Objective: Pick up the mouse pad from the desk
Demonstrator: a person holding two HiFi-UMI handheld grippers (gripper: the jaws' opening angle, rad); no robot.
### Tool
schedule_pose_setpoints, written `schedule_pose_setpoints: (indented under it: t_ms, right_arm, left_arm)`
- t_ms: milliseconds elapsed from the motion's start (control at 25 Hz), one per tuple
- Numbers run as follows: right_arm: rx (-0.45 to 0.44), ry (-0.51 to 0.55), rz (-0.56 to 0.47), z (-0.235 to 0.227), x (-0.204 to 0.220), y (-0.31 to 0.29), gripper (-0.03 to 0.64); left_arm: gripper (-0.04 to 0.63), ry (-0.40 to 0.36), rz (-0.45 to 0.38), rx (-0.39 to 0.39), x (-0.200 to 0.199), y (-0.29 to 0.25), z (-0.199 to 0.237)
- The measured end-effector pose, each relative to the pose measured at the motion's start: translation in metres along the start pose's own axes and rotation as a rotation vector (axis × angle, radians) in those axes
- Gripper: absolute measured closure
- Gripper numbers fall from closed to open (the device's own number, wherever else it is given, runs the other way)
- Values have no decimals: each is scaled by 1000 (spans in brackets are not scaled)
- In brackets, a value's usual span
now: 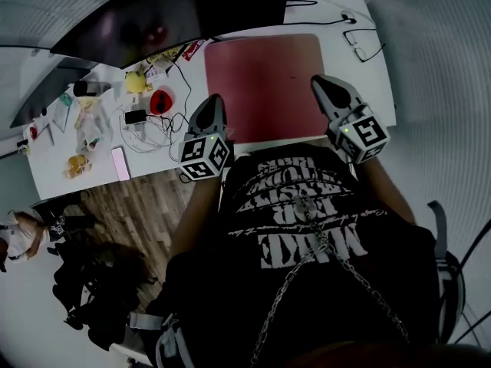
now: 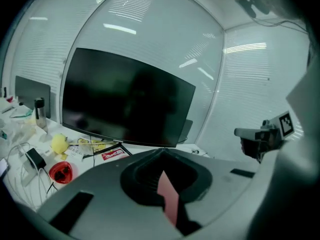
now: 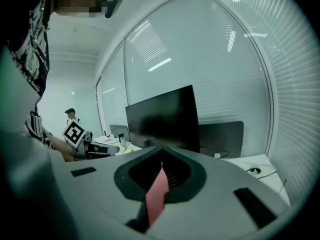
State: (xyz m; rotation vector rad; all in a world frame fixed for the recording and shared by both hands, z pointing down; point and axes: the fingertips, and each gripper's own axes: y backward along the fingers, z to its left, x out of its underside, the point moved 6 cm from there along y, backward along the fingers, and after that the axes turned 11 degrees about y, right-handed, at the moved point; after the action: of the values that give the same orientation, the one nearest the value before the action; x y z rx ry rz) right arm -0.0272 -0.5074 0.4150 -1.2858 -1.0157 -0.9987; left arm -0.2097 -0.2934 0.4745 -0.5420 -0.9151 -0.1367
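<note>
A dull red mouse pad (image 1: 265, 79) lies flat on the white desk (image 1: 80, 175), in front of the dark monitor (image 1: 146, 18). My left gripper (image 1: 215, 100) hovers at the pad's near left corner, jaws shut with nothing held. At the pad's right edge my right gripper (image 1: 319, 80) is also shut and empty. In the left gripper view the shut jaws (image 2: 162, 151) leave a slit through which a strip of the red pad (image 2: 170, 196) shows. The right gripper view shows the same: shut jaws (image 3: 161, 150) and a red strip of pad (image 3: 156, 194).
Left of the pad lie tangled cables (image 1: 153, 133), a red round object (image 1: 161, 100), a yellow item (image 1: 136, 81) and a phone (image 1: 120, 163). Glasses (image 1: 365, 44) rest at the far right corner. A person (image 1: 19, 232) is on the floor side at the left.
</note>
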Motion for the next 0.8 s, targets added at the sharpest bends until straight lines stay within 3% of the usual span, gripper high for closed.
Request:
schedule_pose_setpoints:
  t_ms: [240,440,600,720,800]
  right_arm:
    - [-85,-9,30,-37,21,-12,617]
    - [-96,-31,87,-48,42,-28,617]
    - [-81,16,149,-46,52,-45,615]
    - [-29,15,249,-50,79,-53,615]
    - [-9,-13,329,-56,101,-56,615]
  left_arm:
    - [595,38,-22,-138,3,-3,5]
    - [595,40,99,-246,33,-6,34]
    - [595,83,189,-306,51,-19,76]
    - [595,95,252,-308,61,-38,105]
    - [551,77,308,-298,68,-55,121]
